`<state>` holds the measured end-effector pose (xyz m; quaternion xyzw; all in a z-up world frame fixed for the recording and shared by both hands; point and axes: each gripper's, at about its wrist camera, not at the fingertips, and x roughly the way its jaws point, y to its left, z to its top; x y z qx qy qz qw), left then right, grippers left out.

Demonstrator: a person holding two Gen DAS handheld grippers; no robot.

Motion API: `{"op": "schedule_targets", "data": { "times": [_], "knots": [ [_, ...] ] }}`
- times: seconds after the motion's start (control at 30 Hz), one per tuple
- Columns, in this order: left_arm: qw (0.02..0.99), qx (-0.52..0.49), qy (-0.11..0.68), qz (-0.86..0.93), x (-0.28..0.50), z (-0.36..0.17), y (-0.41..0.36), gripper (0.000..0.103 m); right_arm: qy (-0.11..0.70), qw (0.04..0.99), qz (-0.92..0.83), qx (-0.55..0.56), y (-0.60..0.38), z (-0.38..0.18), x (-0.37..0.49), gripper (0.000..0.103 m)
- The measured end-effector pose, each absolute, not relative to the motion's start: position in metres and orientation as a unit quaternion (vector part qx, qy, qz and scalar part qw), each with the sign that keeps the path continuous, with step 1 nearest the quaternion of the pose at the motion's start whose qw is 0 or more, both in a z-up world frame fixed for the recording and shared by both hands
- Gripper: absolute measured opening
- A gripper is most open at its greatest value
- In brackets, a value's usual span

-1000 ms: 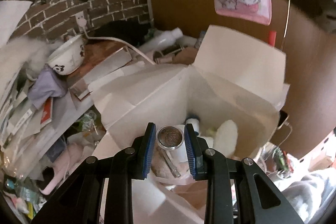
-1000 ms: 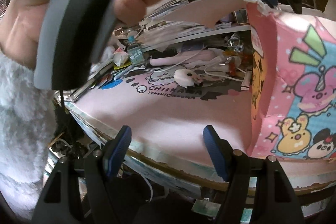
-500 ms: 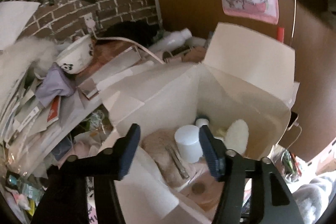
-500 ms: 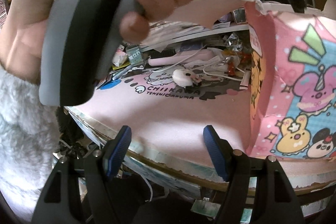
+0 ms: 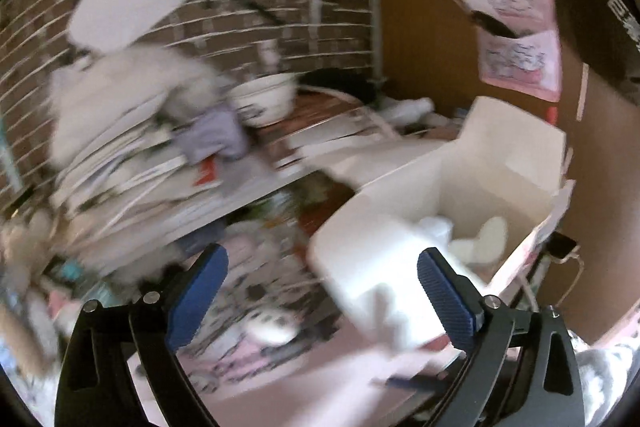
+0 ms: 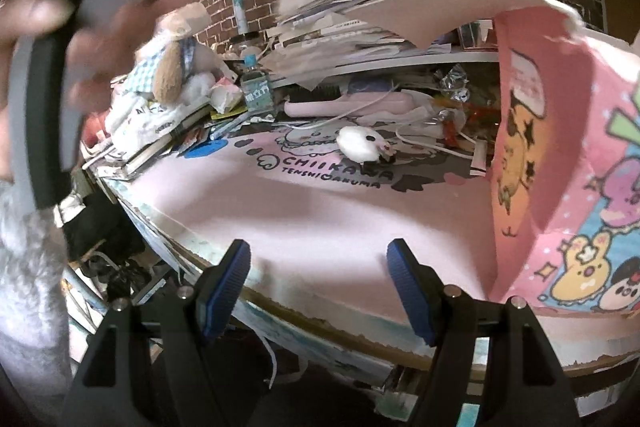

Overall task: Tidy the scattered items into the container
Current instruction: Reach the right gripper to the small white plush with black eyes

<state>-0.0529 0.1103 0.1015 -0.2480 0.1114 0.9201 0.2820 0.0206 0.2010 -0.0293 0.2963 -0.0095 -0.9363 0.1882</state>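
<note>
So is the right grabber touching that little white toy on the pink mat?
Apart. The right wrist view shows the right gripper open at the mat's near edge, with bare pink mat between it and the white toy.

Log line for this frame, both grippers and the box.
left gripper: open, empty, beside box | right gripper: open, empty, above pink mat | box: open, items inside | left view: blurred

Box (image 6: 568, 163) at right on mat (image 6: 320, 215); mouse (image 6: 358, 143) left of it; bottle (image 6: 256, 87) and plush (image 6: 168, 67) behind, farther left.

open pink box (image 5: 500, 163), small white mouse-like item (image 6: 359, 143) on mat
</note>
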Motion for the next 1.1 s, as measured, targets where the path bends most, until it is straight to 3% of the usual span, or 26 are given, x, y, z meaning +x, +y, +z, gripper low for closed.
{"op": "schedule_targets", "data": {
  "times": [0.5, 0.83, 1.1],
  "knots": [
    [0.105, -0.306, 0.066, 0.944, -0.019, 0.010, -0.011, 0.096, 0.121, 0.105, -0.936, 0.313, 0.148, -0.023, -0.025, 0.068],
    [0.101, -0.318, 0.040, 0.942, -0.010, -0.007, -0.032, 0.096, 0.175, 0.055, -0.922, 0.341, 0.122, -0.027, -0.077, 0.068],
    [0.107, -0.321, 0.037, 0.940, -0.012, -0.010, -0.027, 0.096, 0.166, 0.033, -0.919, 0.357, 0.124, -0.031, -0.112, 0.068]
  ]
}}
